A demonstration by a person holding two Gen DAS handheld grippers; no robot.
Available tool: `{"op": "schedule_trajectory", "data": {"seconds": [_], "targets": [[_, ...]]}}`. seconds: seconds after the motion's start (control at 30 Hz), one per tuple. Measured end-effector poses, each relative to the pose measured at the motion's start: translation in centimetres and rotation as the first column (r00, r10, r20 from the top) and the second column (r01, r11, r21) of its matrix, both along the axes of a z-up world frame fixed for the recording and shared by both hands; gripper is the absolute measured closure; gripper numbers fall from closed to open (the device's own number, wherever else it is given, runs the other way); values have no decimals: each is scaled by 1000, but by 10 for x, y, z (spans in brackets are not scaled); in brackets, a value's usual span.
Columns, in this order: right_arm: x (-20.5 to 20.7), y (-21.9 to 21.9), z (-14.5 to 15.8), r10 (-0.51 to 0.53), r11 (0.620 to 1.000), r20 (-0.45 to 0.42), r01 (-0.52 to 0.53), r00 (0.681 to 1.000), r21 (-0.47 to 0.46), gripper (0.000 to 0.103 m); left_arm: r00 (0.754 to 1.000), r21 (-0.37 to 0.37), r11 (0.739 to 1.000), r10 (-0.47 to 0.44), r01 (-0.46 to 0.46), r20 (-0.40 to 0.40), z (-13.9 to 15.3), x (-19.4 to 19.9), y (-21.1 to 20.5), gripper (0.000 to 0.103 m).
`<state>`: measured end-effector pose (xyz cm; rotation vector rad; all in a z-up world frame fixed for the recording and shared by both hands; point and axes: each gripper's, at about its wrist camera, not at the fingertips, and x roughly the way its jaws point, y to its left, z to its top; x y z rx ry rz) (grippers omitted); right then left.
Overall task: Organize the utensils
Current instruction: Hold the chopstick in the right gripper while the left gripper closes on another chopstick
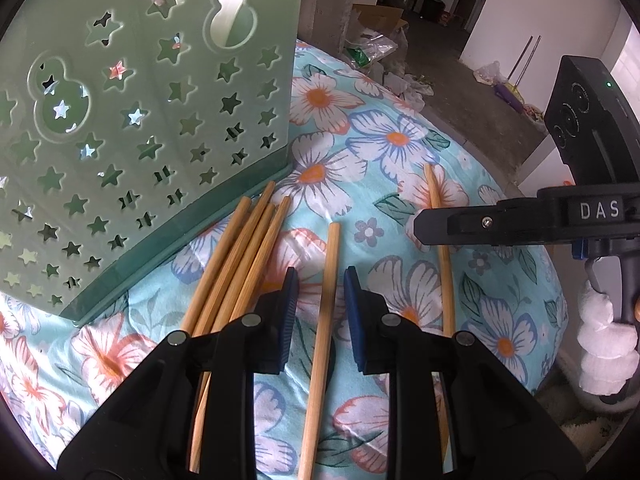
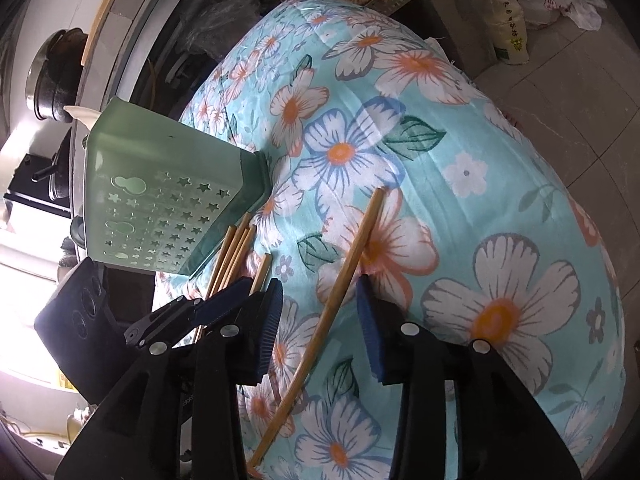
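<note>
Both tools poised over loose bamboo chopsticks on a floral-clothed table: the left gripper (image 1: 320,312), jaws parted and empty, straddles a single chopstick (image 1: 325,320) near the green star-cut holder (image 1: 120,140) at the table's near edge; the right gripper (image 2: 320,320), equally open, brackets another chopstick (image 2: 340,276). Each should probably close mid-shaft, squarely, so the stick cannot roll away

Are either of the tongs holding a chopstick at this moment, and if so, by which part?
Nothing is held. The left tongs stand open astride a lone chopstick; the right tongs stand open astride another chopstick on the cloth.
</note>
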<state>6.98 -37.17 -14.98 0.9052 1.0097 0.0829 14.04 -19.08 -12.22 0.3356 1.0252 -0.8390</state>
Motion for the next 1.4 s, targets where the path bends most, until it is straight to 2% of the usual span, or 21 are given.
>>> {"op": "schedule_trajectory", "data": {"seconds": [0.1,0.27,0.37,0.97,1.4], "targets": [[3,-1,-1,-18,1000,2,18,1000,0,67,1000,4,1000,3,-3,6,0,-3,-2,81],[4,0,0,-28,999,-1,28,1000,-45,78,1000,5,1000,6,-6,8,-1,-4,-3,81],[3,0,-1,-34,997,-11,33,999,-74,89,1000,8,1000,7,-7,13,-1,-5,-4,81],[-1,-3,-3,-27,997,-3,27,1000,-67,90,995,103,995,-1,-10,101,1,-16,-22,81],[0,-4,-4,-33,998,-5,33,999,-54,91,994,112,994,-3,-9,108,2,-17,-26,81]]}}
